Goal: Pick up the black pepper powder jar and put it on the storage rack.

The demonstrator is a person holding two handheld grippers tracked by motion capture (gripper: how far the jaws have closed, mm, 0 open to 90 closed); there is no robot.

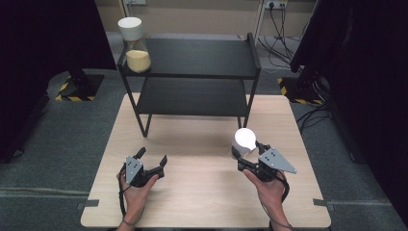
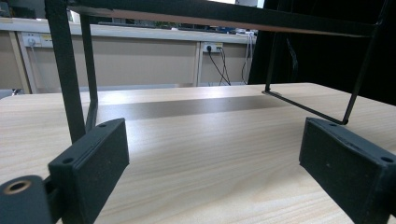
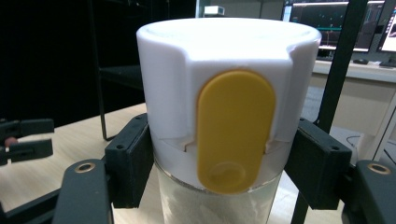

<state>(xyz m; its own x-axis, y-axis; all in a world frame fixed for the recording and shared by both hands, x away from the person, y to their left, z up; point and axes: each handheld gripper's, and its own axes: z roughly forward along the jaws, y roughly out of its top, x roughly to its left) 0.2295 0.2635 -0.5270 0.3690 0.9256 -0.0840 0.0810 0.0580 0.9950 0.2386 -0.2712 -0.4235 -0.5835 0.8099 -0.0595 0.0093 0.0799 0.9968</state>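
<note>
A black two-tier shelf stands on the wooden table, a yellow-filled jar on top.

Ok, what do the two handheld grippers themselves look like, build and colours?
The left gripper and the right gripper are black, each with two blocky matte jaws with screw holes, a brass-coloured bushing at a jaw base, and a grey three-cornered plate on top. A black cable trails from each along the bare forearm.

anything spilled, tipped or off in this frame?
Nothing stands out. The white-lidded jar sits upright between the right gripper jaws, the second jar stands upright on the shelf, the left gripper is open, and no spill shows on the table.
</note>
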